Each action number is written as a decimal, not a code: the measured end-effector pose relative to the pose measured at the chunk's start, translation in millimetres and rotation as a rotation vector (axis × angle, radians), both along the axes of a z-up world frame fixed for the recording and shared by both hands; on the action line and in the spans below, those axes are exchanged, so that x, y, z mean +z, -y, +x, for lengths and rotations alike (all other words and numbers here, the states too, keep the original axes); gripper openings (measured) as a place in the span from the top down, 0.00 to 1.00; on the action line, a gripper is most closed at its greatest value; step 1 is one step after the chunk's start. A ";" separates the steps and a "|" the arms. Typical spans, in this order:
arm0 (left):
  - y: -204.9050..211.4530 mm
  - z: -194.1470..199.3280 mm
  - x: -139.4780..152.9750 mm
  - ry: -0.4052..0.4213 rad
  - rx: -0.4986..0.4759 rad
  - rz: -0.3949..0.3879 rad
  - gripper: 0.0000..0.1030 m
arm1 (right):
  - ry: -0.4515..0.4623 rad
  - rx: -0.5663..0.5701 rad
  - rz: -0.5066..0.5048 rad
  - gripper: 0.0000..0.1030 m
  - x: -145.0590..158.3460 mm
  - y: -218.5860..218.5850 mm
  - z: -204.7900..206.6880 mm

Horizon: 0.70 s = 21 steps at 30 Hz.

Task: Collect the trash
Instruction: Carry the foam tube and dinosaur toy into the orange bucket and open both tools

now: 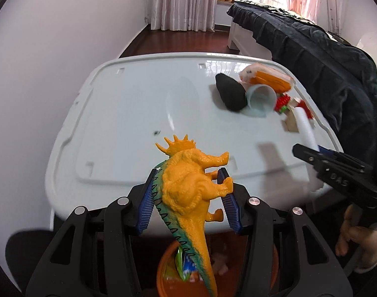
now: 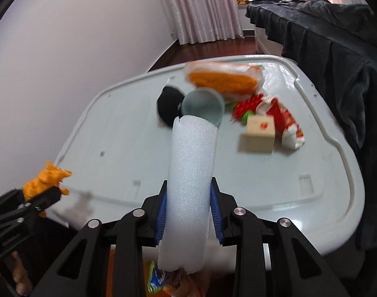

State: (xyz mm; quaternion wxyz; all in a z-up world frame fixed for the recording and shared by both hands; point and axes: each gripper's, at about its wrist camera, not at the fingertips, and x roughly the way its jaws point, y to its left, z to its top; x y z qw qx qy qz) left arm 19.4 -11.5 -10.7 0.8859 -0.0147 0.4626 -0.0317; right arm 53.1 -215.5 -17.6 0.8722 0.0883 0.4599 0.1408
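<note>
My left gripper (image 1: 187,185) is shut on an orange toy dinosaur (image 1: 188,188), held above the near edge of the white table (image 1: 129,113), its tail hanging over an orange bin (image 1: 163,274) below. My right gripper (image 2: 188,198) is shut on a white foam tube (image 2: 190,185), held upright over the table's near edge (image 2: 275,173); it also shows at the right of the left wrist view (image 1: 304,126). The left gripper with the dinosaur (image 2: 44,180) shows at the lower left of the right wrist view.
At the table's far right lie an orange-and-white packet (image 2: 225,79), a black object (image 2: 168,106), a pale cup on its side (image 2: 203,104), a red spiky toy (image 2: 247,104), a wooden cube (image 2: 259,136) and a red-and-white wrapper (image 2: 285,121). A dark coat (image 1: 324,61) hangs at the right. A wrapper (image 1: 186,264) lies in the bin.
</note>
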 end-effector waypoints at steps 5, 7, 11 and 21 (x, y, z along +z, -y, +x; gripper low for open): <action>-1.0 -35.9 -2.3 -0.017 -0.015 0.001 0.54 | 0.001 0.062 -0.012 0.69 14.6 -19.7 -45.9; -1.7 -51.6 -5.0 -0.019 -0.016 0.017 0.54 | -0.007 0.105 -0.005 0.69 20.2 -28.4 -68.4; -10.7 -78.5 -21.8 -0.056 0.010 0.000 0.54 | -0.037 0.158 -0.014 0.68 17.1 -41.9 -106.9; -4.5 -83.9 -83.2 -0.282 0.004 -0.017 0.54 | -0.170 0.165 -0.046 0.68 -18.2 -53.9 -136.9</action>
